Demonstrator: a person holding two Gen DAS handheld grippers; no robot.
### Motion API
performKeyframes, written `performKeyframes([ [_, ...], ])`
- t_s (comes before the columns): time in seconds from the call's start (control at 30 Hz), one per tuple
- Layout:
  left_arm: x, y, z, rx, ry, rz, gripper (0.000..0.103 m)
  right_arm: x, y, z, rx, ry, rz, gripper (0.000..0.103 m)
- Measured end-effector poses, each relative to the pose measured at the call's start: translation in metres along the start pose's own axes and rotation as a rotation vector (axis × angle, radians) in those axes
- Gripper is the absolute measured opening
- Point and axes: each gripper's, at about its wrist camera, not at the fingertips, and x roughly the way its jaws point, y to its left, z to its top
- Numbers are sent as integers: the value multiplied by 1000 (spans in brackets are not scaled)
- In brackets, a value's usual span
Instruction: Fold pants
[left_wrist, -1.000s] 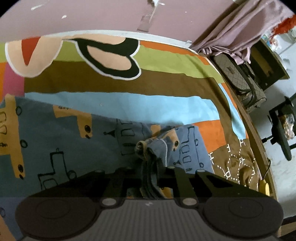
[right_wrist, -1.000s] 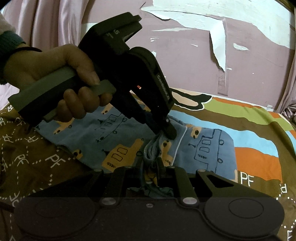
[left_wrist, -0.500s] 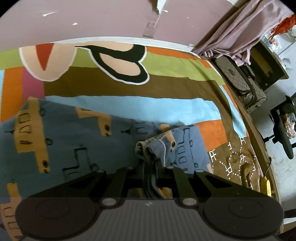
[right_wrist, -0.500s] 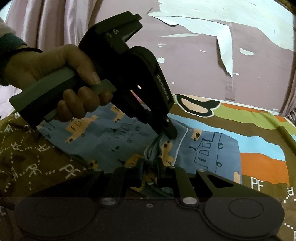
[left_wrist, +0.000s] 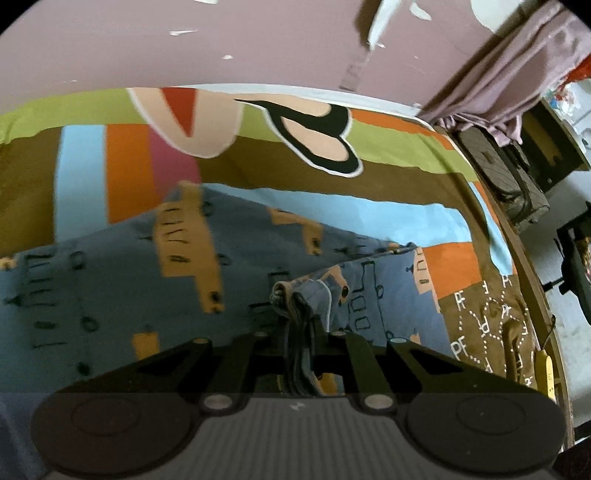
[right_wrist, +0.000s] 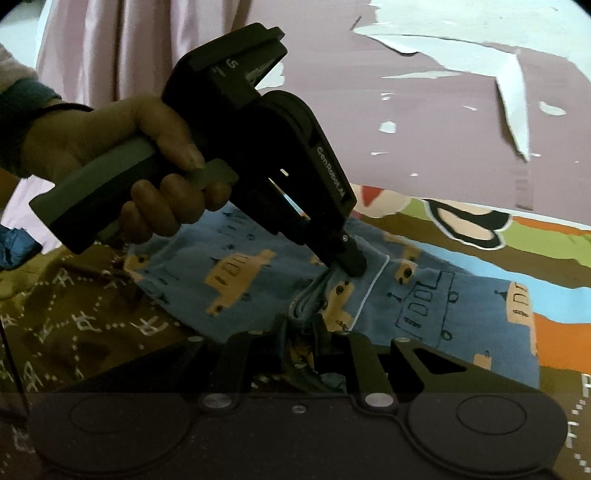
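Note:
The blue pants (left_wrist: 229, 280) with orange car and truck prints lie on the striped bedspread (left_wrist: 369, 155). My left gripper (left_wrist: 301, 332) is shut on a bunched edge of the pants and holds it lifted. My right gripper (right_wrist: 301, 332) is shut on the same bunched edge, right beside the left one. In the right wrist view the left gripper (right_wrist: 349, 264) shows held in a hand, its tips pinching the pants (right_wrist: 443, 306) just ahead of my right fingers.
A pink wall (left_wrist: 184, 44) with peeling paint runs along the far side of the bed. The bed's right edge (left_wrist: 532, 295) drops to a floor with bags (left_wrist: 509, 177) and a chair (left_wrist: 576, 258). A curtain (right_wrist: 122, 48) hangs at the left.
Both grippers, still shut on the pants, have carried the bunched edge up and along the bed. More of the pants' cloth now spreads at the left of the left wrist view.

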Motion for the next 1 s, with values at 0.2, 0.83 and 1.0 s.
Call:
performKeyframes([
  [0.2,-16,18,-3,-3,-21,22,11,13,15,6,8,-1,40,14],
  [0.83,-16,30,-13,34,58,111,46,12,6,3,31,-12,108,64],
  [1.0,-40,15,-22,88,69,230,67,-9,-18,2,-27,-58,34,93],
])
